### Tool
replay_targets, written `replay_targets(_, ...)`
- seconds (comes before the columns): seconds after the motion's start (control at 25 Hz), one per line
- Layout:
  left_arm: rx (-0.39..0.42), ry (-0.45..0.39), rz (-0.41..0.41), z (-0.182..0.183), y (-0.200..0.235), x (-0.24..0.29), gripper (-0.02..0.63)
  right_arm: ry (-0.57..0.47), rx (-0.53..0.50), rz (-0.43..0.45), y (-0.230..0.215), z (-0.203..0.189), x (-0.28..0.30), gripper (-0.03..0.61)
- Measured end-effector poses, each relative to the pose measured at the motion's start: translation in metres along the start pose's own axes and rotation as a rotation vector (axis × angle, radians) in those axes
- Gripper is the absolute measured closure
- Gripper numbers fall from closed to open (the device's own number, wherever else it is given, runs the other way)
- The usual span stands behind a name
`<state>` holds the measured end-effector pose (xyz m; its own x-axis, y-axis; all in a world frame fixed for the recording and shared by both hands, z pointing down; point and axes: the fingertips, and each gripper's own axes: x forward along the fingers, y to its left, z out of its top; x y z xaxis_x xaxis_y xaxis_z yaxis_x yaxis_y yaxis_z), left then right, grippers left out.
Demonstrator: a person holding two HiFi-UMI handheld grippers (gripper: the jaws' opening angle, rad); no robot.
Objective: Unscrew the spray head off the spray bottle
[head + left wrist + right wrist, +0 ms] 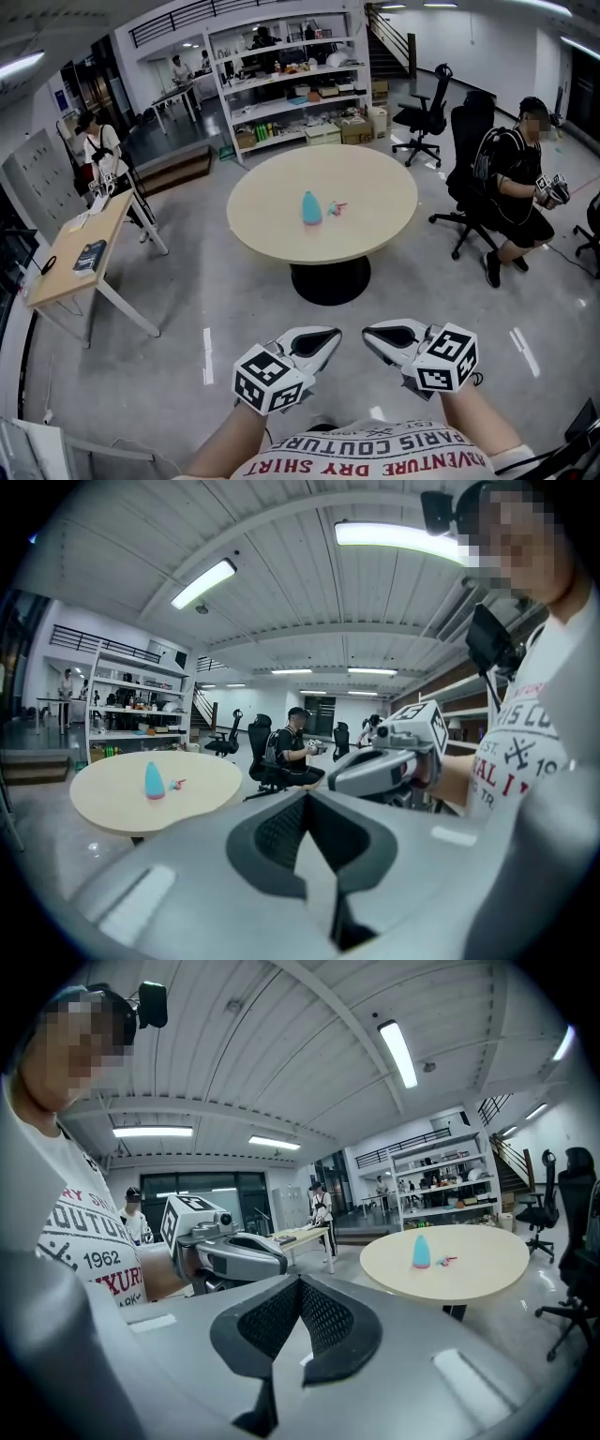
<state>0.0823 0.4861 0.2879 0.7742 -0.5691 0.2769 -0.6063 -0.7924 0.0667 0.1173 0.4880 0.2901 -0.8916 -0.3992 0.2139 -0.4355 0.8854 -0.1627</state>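
Observation:
A blue spray bottle (311,208) stands upright on the round beige table (281,246), with a small pink spray head (336,207) lying just to its right, apart from it. Both grippers hang low near my body, far short of the table. My left gripper (330,336) and right gripper (371,332) point toward each other, each shut with nothing held. In the left gripper view the bottle (153,781) and pink head (175,784) are distant beyond the shut jaws (305,841). From the right gripper view the bottle (421,1252) sits far past the shut jaws (300,1321).
Grey floor lies between me and the table. A wooden desk (80,255) stands at the left with a person (98,150) behind it. A seated person (514,183) and black office chairs (427,112) are at the right. White shelves (291,75) line the back.

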Motion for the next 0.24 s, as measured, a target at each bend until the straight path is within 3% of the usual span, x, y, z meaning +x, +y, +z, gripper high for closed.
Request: replay_targets(0.24, 0.002, -0.005, 0.001, -0.0005, -0.0061, 0.0041, 0.612, -0.005, -0.009, -0.008, -0.0024, -0.0021, -0.0084, 0.578)
